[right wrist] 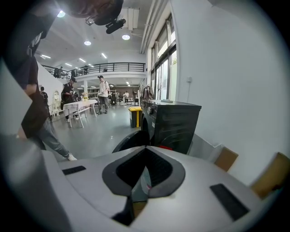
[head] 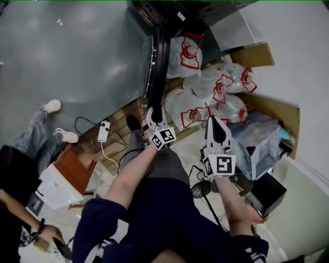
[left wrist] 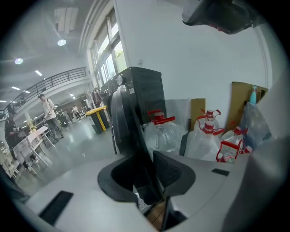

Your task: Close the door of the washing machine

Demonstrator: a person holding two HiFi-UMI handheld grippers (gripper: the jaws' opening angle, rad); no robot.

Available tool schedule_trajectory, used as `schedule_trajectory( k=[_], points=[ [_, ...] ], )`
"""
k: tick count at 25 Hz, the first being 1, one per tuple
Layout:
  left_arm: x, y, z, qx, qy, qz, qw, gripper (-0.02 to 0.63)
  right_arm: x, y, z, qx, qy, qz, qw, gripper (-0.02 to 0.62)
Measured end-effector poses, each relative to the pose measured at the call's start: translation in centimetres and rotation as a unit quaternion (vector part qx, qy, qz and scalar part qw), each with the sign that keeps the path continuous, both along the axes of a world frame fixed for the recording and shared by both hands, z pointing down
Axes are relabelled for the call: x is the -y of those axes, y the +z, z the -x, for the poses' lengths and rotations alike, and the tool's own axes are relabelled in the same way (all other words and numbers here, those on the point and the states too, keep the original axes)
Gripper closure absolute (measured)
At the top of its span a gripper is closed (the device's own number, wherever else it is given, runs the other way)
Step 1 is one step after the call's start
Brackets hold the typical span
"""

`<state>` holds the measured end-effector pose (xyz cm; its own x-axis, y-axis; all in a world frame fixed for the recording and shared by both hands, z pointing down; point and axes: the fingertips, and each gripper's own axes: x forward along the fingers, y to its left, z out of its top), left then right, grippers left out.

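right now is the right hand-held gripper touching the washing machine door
Apart. The head view shows the right hand-held gripper well clear of the washing machine door, with water bottles lying between them.

Five water jugs (head: 186,54), one washing machine door (head: 159,61)

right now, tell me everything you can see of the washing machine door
The door is dark, round and thick-rimmed, swung wide open from the black washing machine, so the head view sees it edge-on. It stands upright beside clear water jugs. Its free rim sits between the jaws of the left gripper, which appear clamped on it.
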<state>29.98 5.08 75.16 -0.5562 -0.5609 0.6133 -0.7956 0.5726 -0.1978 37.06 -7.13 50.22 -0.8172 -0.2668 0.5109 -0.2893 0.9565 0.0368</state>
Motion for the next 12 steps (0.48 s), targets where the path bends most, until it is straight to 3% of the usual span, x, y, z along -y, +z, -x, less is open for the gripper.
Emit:
schedule_trajectory(
  k=[12],
  points=[
    [-6.0,0.3,6.2,0.012,-0.014,0.032,0.9993,0.492,-2.6,-1.3,4.6,0.035,-0.072,0.02,0.997,0.575]
  ],
)
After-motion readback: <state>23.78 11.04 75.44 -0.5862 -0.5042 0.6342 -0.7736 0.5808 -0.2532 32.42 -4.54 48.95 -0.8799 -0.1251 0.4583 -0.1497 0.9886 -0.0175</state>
